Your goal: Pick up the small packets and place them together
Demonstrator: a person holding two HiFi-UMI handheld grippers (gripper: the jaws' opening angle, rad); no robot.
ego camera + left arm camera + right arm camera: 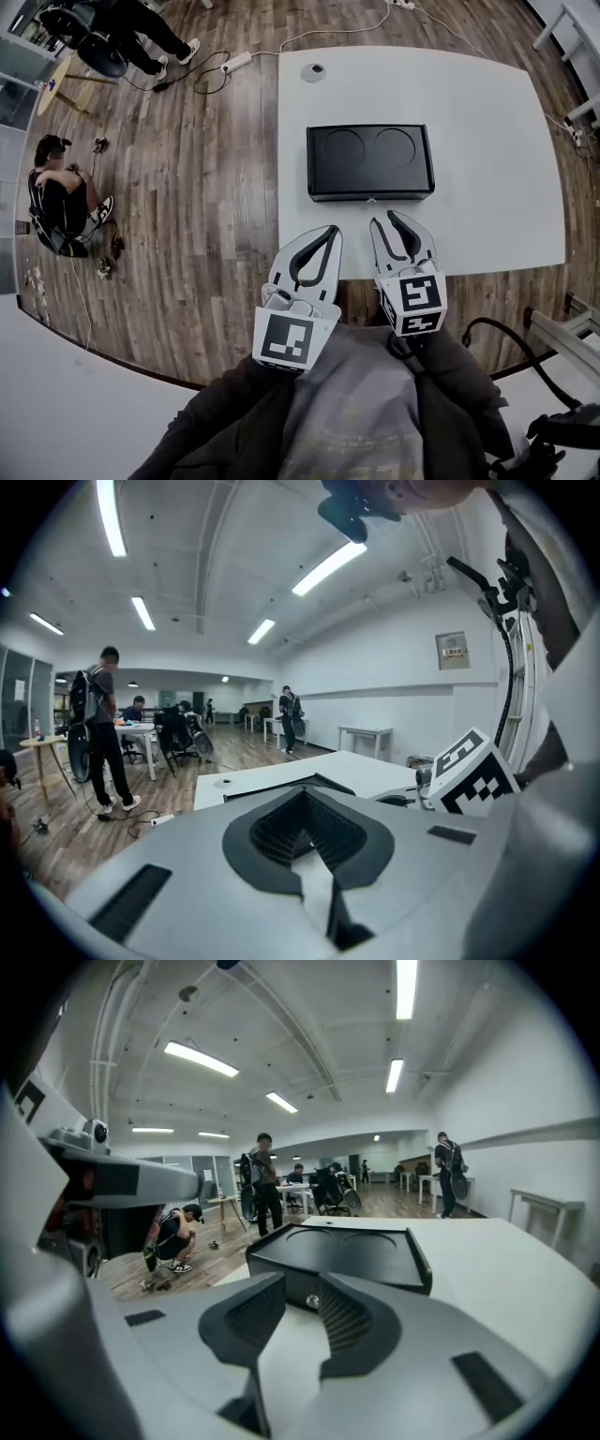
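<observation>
No small packets show in any view. A black box [370,161] with two round recesses in its lid lies in the middle of the white table [487,122]. Both grippers hover side by side over the table's near edge, just short of the box. The fingertips of my left gripper [330,232] meet, with nothing between them; in the left gripper view [302,799] the ribbed pads touch at the tip. My right gripper [386,221] stands partly open and empty; in the right gripper view [298,1283] a gap shows between the pads, and the black box [342,1251] lies straight beyond them.
A small round disc [312,71] sits near the table's far left corner. Left of the table is wooden floor with cables, a power strip [236,62] and a crouching person [56,192]. Another person [94,728] stands by desks and chairs farther off.
</observation>
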